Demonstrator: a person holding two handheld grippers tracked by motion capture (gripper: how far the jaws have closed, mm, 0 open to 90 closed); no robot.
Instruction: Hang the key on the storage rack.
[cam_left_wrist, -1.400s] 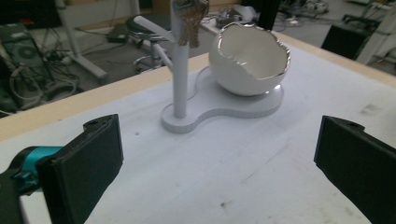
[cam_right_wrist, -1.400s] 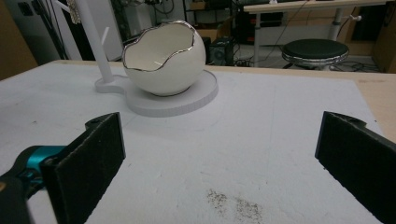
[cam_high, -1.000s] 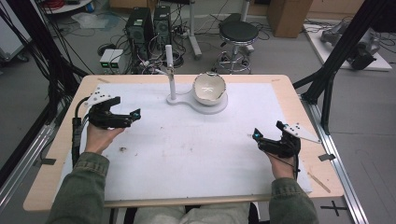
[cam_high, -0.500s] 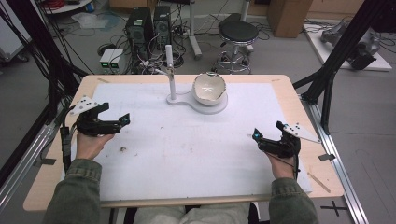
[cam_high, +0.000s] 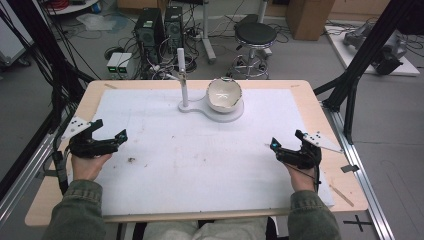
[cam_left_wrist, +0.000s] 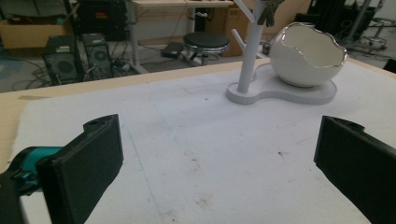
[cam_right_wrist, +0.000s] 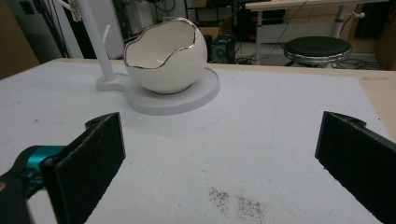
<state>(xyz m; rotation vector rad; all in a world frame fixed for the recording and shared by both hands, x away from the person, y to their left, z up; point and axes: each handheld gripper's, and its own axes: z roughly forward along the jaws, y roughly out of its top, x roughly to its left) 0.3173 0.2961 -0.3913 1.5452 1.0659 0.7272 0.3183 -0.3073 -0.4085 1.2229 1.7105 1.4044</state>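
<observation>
A white eggshell-shaped bowl (cam_high: 224, 94) with a silver rim sits on a white base (cam_high: 227, 116) at the far middle of the table. A thin white post (cam_high: 182, 75) rises from the same base. My left gripper (cam_high: 111, 132) rests open over the white mat (cam_high: 200, 160) near its left edge, held by a hand. My right gripper (cam_high: 286, 142) is open near the mat's right edge. In the left gripper view the gripper (cam_left_wrist: 219, 158) holds nothing, with the bowl (cam_left_wrist: 306, 56) and post (cam_left_wrist: 250, 46) far ahead. In the right gripper view the gripper (cam_right_wrist: 219, 158) also holds nothing, facing the bowl (cam_right_wrist: 163, 53).
Dark specks (cam_high: 131, 160) mark the mat near my left hand, and more specks (cam_right_wrist: 233, 200) lie before my right gripper. Bare wooden table (cam_high: 345, 190) borders the mat. Beyond the far edge stand a stool (cam_high: 255, 35) and computer towers (cam_high: 160, 25). Black frame posts (cam_high: 350, 85) flank the table.
My left gripper has moved left and back toward the person, away from the bowl, staying open. The right gripper has hardly moved.
</observation>
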